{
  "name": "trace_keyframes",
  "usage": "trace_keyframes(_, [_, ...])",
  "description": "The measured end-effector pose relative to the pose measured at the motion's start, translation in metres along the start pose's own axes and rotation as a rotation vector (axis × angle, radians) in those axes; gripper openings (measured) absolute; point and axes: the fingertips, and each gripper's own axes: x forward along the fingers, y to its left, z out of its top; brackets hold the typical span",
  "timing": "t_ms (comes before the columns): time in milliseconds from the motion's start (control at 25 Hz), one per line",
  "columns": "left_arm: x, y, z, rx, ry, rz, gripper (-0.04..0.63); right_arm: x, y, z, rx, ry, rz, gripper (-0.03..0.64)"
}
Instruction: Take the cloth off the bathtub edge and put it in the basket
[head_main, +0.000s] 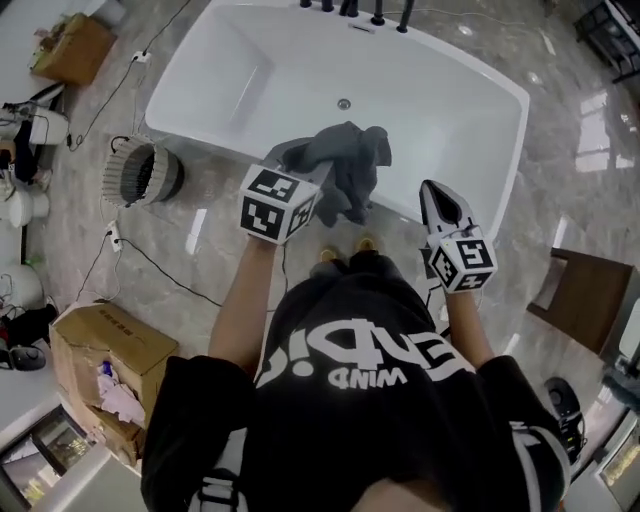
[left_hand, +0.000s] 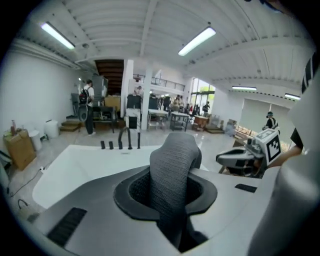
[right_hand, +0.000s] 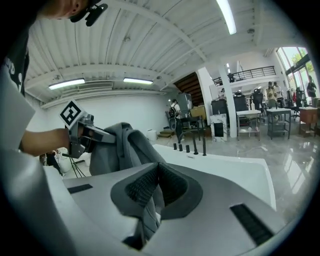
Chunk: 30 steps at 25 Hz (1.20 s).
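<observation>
— Two grippers over the white bathtub (head_main: 250, 60): which one has the grey cloth (head_main: 352, 165)?

— Left gripper (head_main: 300, 162), jaws clamped on it. The cloth hangs above the tub's near edge, twelve o'clock from the person. Right gripper (head_main: 433, 195), two o'clock, jaws together, empty, apart from the cloth. Basket (head_main: 140, 172) on the floor, ten o'clock.
</observation>
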Motion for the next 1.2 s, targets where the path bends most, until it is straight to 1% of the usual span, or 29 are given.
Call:
trace_keyframes(160, [-0.059, 0.009, 0.054, -0.008, -0.155, 0.090, 0.090, 0.013, 0.023, 0.032, -0.052, -0.065, 0.060, 0.014])
trace_keyframes(240, [-0.081, 0.015, 0.073, -0.014, -0.207, 0.124, 0.089, 0.021, 0.033, 0.049, -0.074, -0.096, 0.089, 0.014])
trace_keyframes(360, [-0.105, 0.029, 0.086, -0.036, -0.255, 0.189, 0.089, 0.036, 0.045, 0.070, -0.109, -0.118, 0.148, 0.014])
trace_keyframes(480, [-0.130, 0.044, 0.082, -0.080, -0.282, 0.272, 0.089, 0.048, 0.060, 0.080, -0.138, -0.115, 0.214, 0.014])
trace_keyframes(600, [-0.162, 0.058, 0.068, -0.125, -0.292, 0.364, 0.089, 0.060, 0.079, 0.082, -0.153, -0.104, 0.282, 0.014])
trace_keyframes(720, [-0.205, 0.072, 0.044, -0.178, -0.296, 0.481, 0.091, 0.076, 0.115, 0.080, -0.174, -0.079, 0.389, 0.014])
trace_keyframes(880, [-0.272, 0.087, -0.003, -0.255, -0.289, 0.649, 0.089, 0.102, 0.191, 0.067, -0.215, -0.037, 0.569, 0.014])
trace_keyframes(1040, [-0.332, 0.100, -0.053, -0.332, -0.277, 0.778, 0.090, 0.118, 0.267, 0.052, -0.257, 0.000, 0.712, 0.014])
trace_keyframes(1200, [-0.389, 0.101, -0.100, -0.395, -0.268, 0.889, 0.091, 0.121, 0.343, 0.039, -0.290, 0.023, 0.841, 0.014])
